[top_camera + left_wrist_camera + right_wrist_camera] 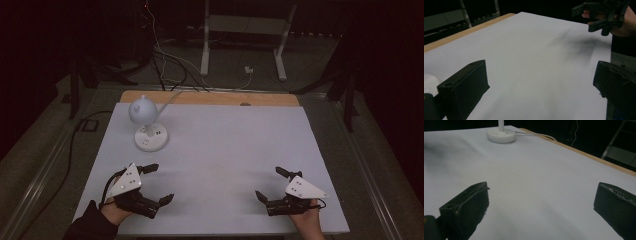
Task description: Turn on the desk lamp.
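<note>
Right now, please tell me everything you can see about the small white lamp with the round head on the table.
The small white desk lamp looks like smooth plastic. It has a ball-shaped head on a short thin stem, rising from a flat round base with small dark marks on top. It stands upright at the far left of the white table cover. A white cable runs from the base over the far wooden edge. It appears unlit. Nothing else touches it; both grippers are far away.
</note>
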Tool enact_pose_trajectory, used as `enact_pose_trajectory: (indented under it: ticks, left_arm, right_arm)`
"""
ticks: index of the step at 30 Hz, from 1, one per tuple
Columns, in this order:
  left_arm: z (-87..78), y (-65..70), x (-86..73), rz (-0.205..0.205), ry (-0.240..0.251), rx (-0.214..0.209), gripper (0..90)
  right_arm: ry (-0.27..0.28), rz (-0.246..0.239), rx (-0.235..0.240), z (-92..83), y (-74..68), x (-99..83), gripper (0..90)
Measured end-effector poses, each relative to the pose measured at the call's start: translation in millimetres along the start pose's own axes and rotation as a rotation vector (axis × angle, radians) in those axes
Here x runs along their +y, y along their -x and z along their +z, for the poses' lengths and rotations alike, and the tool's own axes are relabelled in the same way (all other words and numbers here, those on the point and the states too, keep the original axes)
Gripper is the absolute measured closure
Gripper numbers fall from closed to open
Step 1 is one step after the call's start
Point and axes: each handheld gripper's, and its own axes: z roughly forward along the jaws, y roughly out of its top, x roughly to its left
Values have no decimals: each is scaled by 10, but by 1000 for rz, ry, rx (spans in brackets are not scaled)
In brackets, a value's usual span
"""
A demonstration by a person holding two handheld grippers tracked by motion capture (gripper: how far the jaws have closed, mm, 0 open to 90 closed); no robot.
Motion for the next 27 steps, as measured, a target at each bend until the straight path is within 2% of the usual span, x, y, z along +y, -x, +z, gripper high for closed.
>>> enact_pose_trajectory:
  ticks: [7,12,27]
  left_arm:
    - [35,-15,56,4,6,9,3]
    - [48,-36,93,-8,10,18,3]
    - [130,-115,195,-19,-9,68,3]
  right_arm:
    - [3,1,1,-4,-1,-1,0]
    - [4,0,1,-4,-3,-1,0]
    - [6,6,3,0,2,-3,0]
